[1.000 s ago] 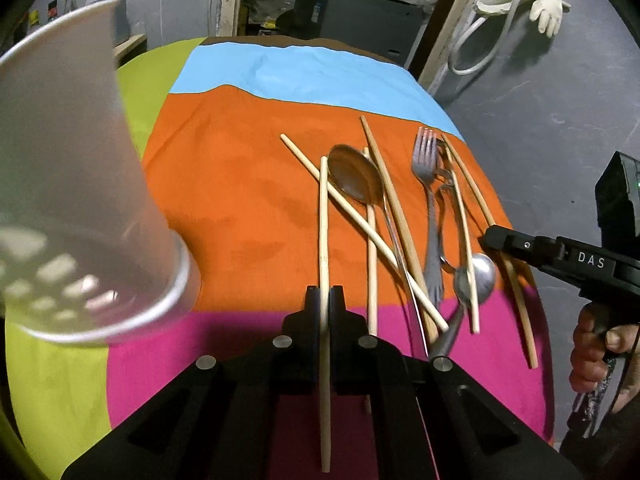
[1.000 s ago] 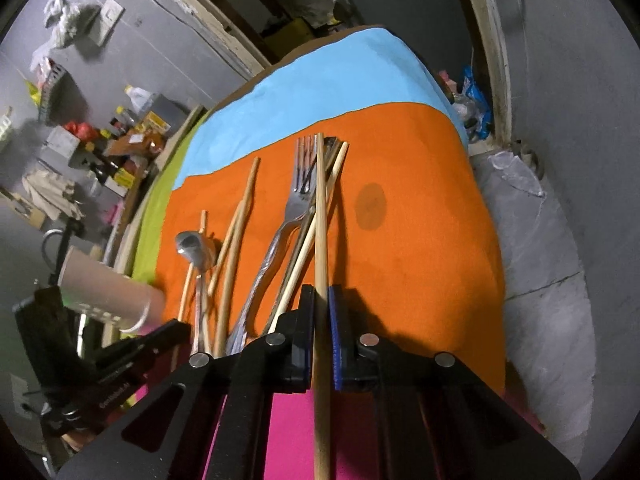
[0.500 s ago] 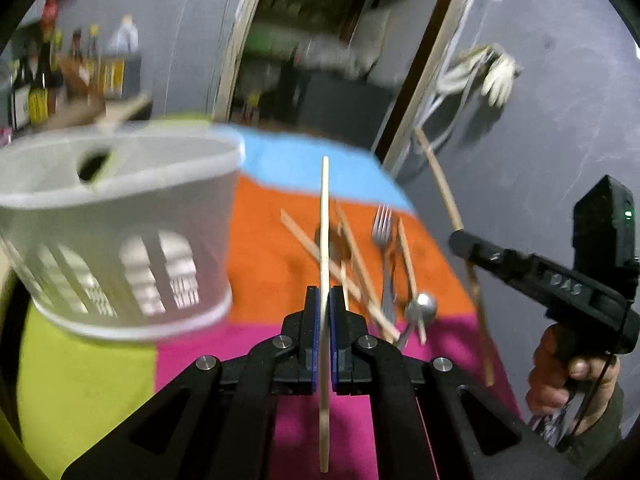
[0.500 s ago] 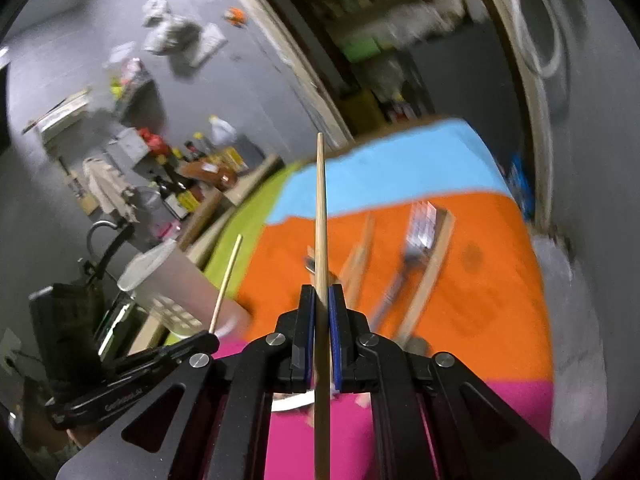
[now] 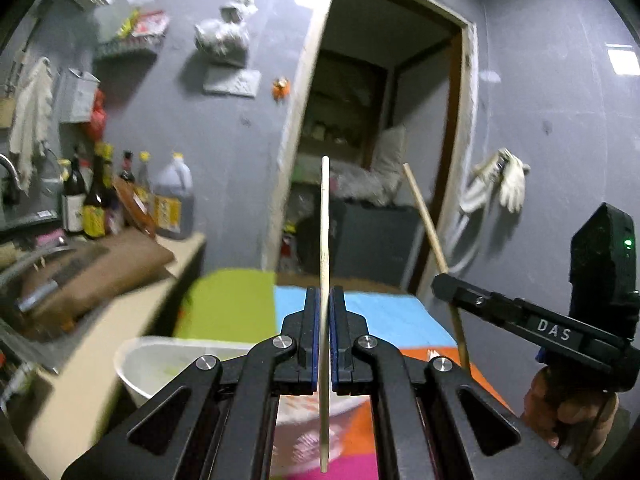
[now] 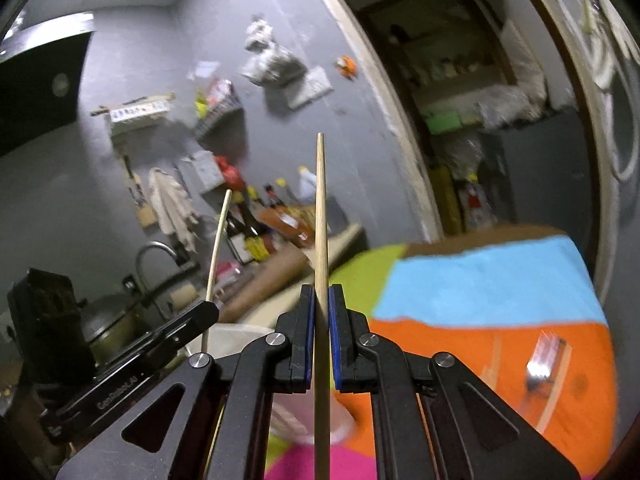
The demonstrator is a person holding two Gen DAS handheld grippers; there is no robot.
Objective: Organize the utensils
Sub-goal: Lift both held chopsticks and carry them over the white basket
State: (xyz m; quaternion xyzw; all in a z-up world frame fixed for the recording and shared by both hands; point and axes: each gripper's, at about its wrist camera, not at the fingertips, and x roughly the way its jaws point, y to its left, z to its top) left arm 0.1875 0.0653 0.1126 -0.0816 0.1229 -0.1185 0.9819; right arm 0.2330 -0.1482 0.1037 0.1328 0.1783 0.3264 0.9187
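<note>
pale wooden chopstick [image 5: 325, 240] between blue gripper pads [image 5: 316, 344]; table cloth [image 6: 492, 292] in blue, orange, lime and pink blocks; white holder [image 5: 160, 360]; grey walls [image 5: 224, 128].

A lived-in home kitchen with grey painted walls. Along the left side a counter [image 5: 176, 264] carries a row of sauce and oil bottles [image 5: 96, 204] and a large jug [image 5: 174, 204], with a wooden cutting board [image 5: 100, 268] and a cleaver [image 5: 60, 280] lying in front of them. A curved sink tap [image 6: 154, 252] rises by a pot [image 6: 110, 322]. A wire wall shelf [image 5: 128, 40] holds packets, and a cloth [image 5: 30, 120] hangs from the wall. An open doorway [image 5: 384, 140] leads into a cluttered storeroom. Work gloves [image 5: 500, 180] hang beside it. The tabletop wears a bright patchwork cloth [image 6: 500, 280].
</note>
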